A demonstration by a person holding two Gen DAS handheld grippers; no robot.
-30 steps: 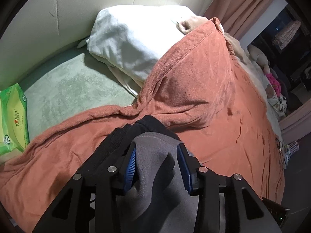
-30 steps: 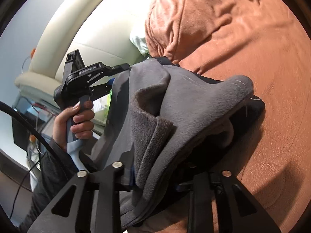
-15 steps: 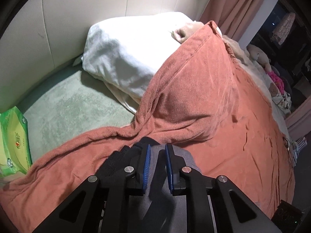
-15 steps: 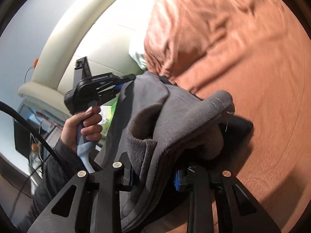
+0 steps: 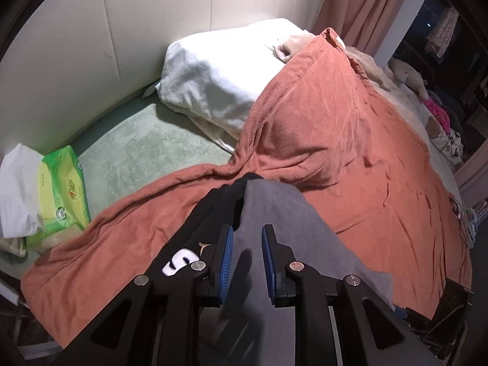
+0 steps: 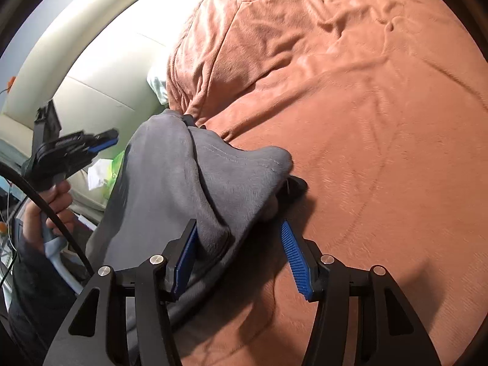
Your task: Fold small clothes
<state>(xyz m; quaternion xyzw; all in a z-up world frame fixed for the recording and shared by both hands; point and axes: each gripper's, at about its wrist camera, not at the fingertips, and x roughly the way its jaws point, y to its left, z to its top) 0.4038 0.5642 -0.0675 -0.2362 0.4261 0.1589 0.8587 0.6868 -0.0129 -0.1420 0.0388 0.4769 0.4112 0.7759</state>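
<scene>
Garment (image 5: 289,213) of grey fleece, bunched on the near part of the blanket (image 5: 350,158), black outer side showing along its left edge with a white print (image 5: 180,263).

Blanket: orange, creased, spread over most of the bed and drawn up over a mound at the far side. Left of it, bare green sheet (image 5: 137,152). Beyond that, cream padded headboard (image 5: 122,45). Pink curtain (image 5: 366,6) far right. White pillow (image 5: 219,76) against the headboard, its right end tucked under the blanket's edge.

From the right wrist view, garment (image 6: 189,183) heaped in a ridge running from the far left toward the near centre, one fold hanging down beside the left pad (image 6: 186,250).

Right gripper (image 6: 238,224): jaws wide apart, lately opening; fold lying against the left pad only, right pad clear of cloth, so no grip.

Left gripper (image 5: 247,230): pads close together with a narrow gap, lately easing apart a little; hovering over the grey fleece, nothing pinched. Seen from the right wrist view (image 6: 109,138), held in a hand (image 6: 52,210) at the left, tips just beside the garment's far end, free of it.

Green wipes pack (image 5: 62,192) on the sheet's near left corner, touching the blanket's edge. White tissue (image 5: 18,189) just left of the pack.
</scene>
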